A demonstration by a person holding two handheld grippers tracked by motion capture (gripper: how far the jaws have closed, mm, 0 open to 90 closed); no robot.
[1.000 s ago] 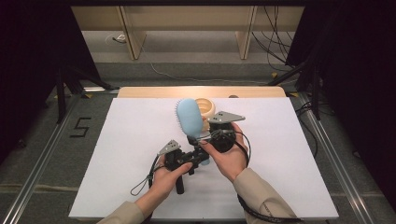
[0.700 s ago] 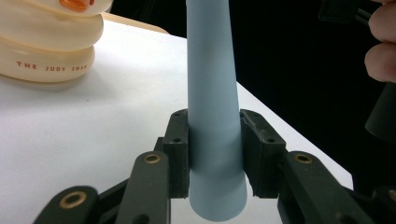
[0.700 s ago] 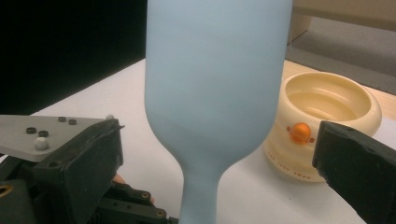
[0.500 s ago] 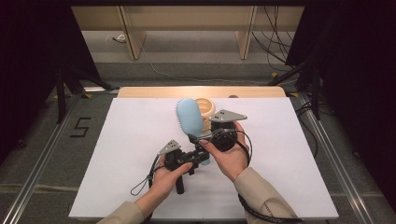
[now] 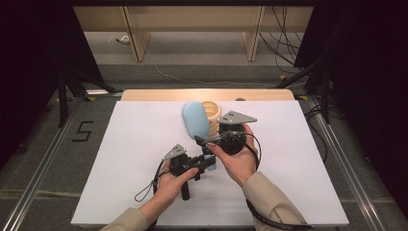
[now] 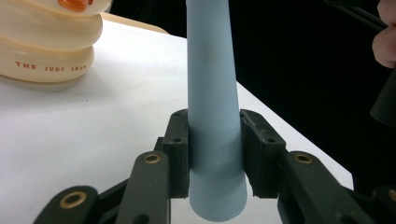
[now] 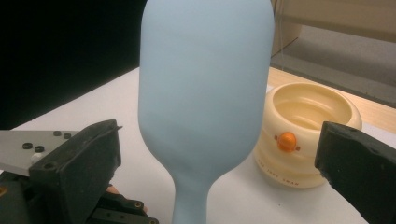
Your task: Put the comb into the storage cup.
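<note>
Left gripper (image 6: 214, 154) clamped on blue hairbrush (image 5: 196, 120) handle, unchanged over the last second; brush upright at table centre, cream pot (image 5: 211, 111) at its 2 o'clock. Right gripper (image 7: 215, 158) jaws apart, flanking brush head, suggesting handover pending.

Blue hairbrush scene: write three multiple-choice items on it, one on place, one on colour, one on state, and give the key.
1. Where does the cream ribbed container stand?
A. on the white table top, beyond the brush
B. on the floor
C. in the person's hand

2. What colour is the hairbrush?
A. red
B. light blue
C. black

3. How does the left claw stand?
A. wide open, holding nothing
B. shut on the container
C. shut on the brush handle

Key: 1 A, the high view shows it past the brush head; 2 B, head and handle are pale blue; 3 C, both pads press the handle in the left gripper view.
</note>
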